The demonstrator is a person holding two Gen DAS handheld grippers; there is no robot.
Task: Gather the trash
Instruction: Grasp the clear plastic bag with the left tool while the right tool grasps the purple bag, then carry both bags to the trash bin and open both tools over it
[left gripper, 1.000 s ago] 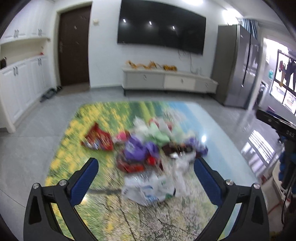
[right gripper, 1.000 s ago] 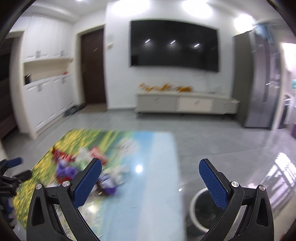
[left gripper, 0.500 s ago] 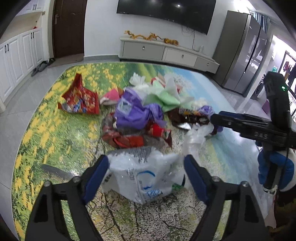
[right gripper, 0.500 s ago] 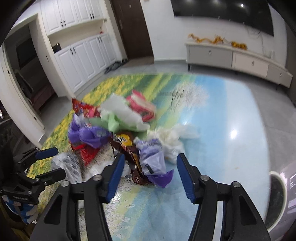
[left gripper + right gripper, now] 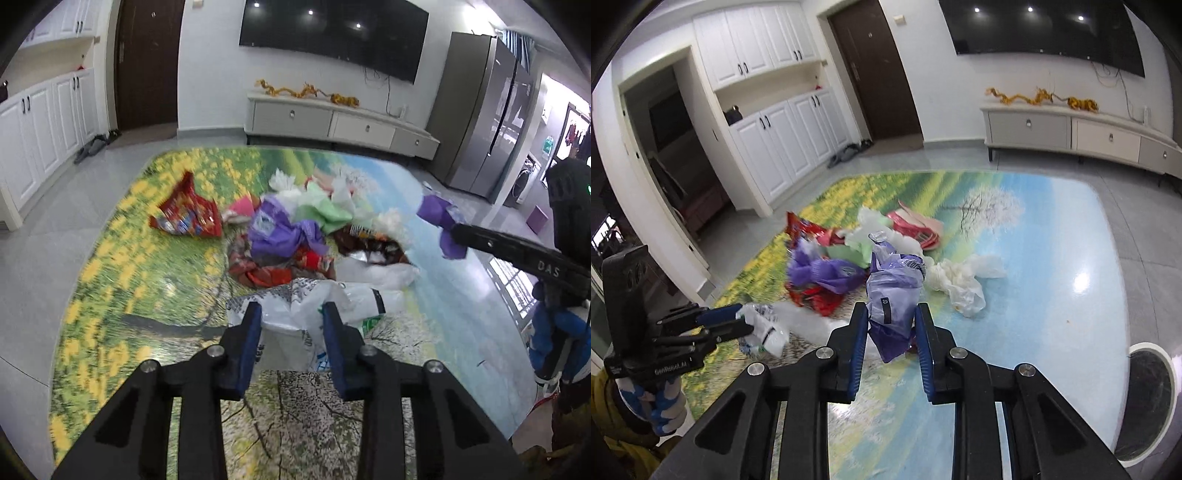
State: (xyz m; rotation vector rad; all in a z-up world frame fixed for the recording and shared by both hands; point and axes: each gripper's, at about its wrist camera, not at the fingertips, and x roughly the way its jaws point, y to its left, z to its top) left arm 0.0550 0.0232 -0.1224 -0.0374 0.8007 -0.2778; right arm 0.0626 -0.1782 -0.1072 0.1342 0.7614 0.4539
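Observation:
A heap of trash lies on a landscape-print tabletop (image 5: pixel 122 280): a red snack bag (image 5: pixel 186 216), a purple bag (image 5: pixel 275 230), green plastic (image 5: pixel 325 210) and a brown wrapper (image 5: pixel 369 245). My left gripper (image 5: pixel 291 325) is shut on a white plastic bag (image 5: pixel 314 299) at the heap's near edge; it also shows in the right wrist view (image 5: pixel 738 323). My right gripper (image 5: pixel 892 325) is shut on a lilac plastic bag (image 5: pixel 892 295) and holds it lifted off the table; it shows in the left wrist view (image 5: pixel 441 221).
A white-rimmed bin with a dark liner (image 5: pixel 1145 395) stands beside the table at the lower right. A crumpled white bag (image 5: pixel 960 278) lies apart from the heap. A TV cabinet (image 5: pixel 340 123), white cupboards (image 5: pixel 783 125) and a fridge (image 5: pixel 487 129) line the room.
Both grippers closed: the left on the white plastic bag, the right on the lilac bag, which it lifted off the table away from the heap.

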